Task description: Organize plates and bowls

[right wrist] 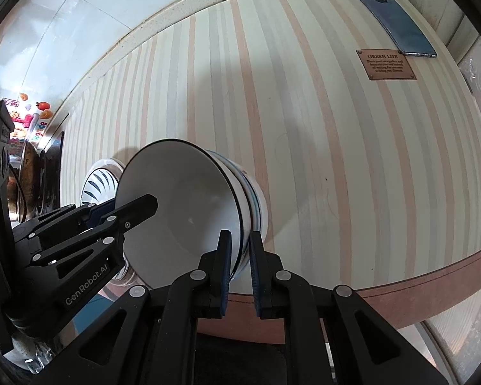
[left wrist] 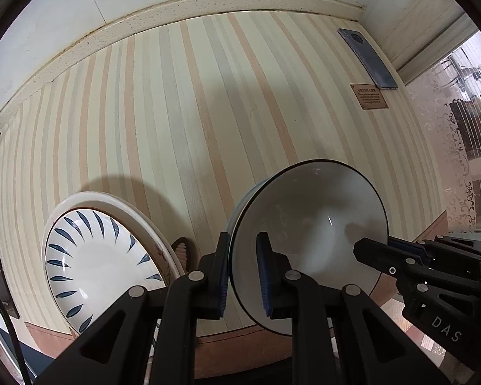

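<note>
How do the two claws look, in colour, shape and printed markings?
Both claws are matte black plastic linkages with round silver rivets and flat fingers faced with ribbed blue pads. The left claw carries white lettering "GenRobot.AI"; the right claw shows white letters "DAS". A thin black cable runs at the left edge.

Bright, soft shadows, heavy fisheye warp; window glare perhaps at right.

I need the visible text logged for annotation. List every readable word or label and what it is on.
"GREEN LIFE": heading on the brown plaque fixed to the striped tabletop; the smaller lines under it are too blurred to read.
"GenRobot.AI": on the left gripper, seen from the right wrist.
"DAS": on the right gripper, seen from the left wrist; any further letters run out of view.
The phone shows no readable text.
</note>
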`<control>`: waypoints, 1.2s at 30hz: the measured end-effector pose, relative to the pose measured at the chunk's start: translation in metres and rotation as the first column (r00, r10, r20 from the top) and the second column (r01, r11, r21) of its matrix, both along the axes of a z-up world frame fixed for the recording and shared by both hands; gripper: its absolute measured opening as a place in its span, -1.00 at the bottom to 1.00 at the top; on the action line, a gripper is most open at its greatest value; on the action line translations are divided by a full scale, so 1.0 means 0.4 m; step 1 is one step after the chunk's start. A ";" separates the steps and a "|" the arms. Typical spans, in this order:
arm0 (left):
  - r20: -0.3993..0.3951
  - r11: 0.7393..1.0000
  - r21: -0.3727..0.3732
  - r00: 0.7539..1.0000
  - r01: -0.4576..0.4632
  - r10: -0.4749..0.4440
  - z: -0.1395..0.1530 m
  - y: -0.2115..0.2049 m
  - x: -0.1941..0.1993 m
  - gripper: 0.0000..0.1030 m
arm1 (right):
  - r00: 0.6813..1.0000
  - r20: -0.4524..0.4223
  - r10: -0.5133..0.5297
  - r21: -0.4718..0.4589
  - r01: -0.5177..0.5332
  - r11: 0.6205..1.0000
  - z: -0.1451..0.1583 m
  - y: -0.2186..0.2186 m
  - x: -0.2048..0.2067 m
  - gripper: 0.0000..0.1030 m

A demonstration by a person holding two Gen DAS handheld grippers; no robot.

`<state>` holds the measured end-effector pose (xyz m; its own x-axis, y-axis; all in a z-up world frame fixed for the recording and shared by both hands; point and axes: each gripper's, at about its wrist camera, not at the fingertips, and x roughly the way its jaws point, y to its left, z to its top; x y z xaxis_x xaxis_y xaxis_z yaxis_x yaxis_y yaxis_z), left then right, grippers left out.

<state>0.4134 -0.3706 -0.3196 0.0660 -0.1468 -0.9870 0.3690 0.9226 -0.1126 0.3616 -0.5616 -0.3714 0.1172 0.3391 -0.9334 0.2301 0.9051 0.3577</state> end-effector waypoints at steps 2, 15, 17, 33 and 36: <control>0.011 1.000 0.014 1.000 0.000 0.000 0.000 0.000 -0.002 -0.73 | 1.000 -0.004 0.001 0.014 -0.001 1.000 -0.002 -0.005 0.004 -0.74; 0.062 0.999 0.018 0.997 -0.037 0.036 0.047 0.026 -0.024 -0.71 | 0.999 0.037 0.005 -0.023 -0.005 1.000 0.044 -0.004 -0.026 -0.74; 0.090 1.000 0.015 0.996 -0.022 0.020 0.082 0.033 -0.041 -0.71 | 0.998 0.060 -0.010 -0.036 0.012 0.999 0.074 0.002 -0.047 -0.74; 0.232 0.990 -0.132 0.973 0.053 -0.021 0.340 0.147 -0.226 0.52 | 0.949 0.297 -0.109 -0.127 0.153 0.980 0.375 0.095 -0.317 0.53; 0.244 0.987 -0.145 0.969 0.065 -0.028 0.363 0.165 -0.251 0.52 | 0.935 0.326 -0.142 -0.120 0.190 0.974 0.402 0.102 -0.361 0.65</control>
<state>0.3129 -0.3045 -0.1744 0.2884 -0.3015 -0.9088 0.4442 0.8830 -0.1519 0.2172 -0.5209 -0.2106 0.4543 0.1514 -0.8779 0.2795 0.9115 0.3018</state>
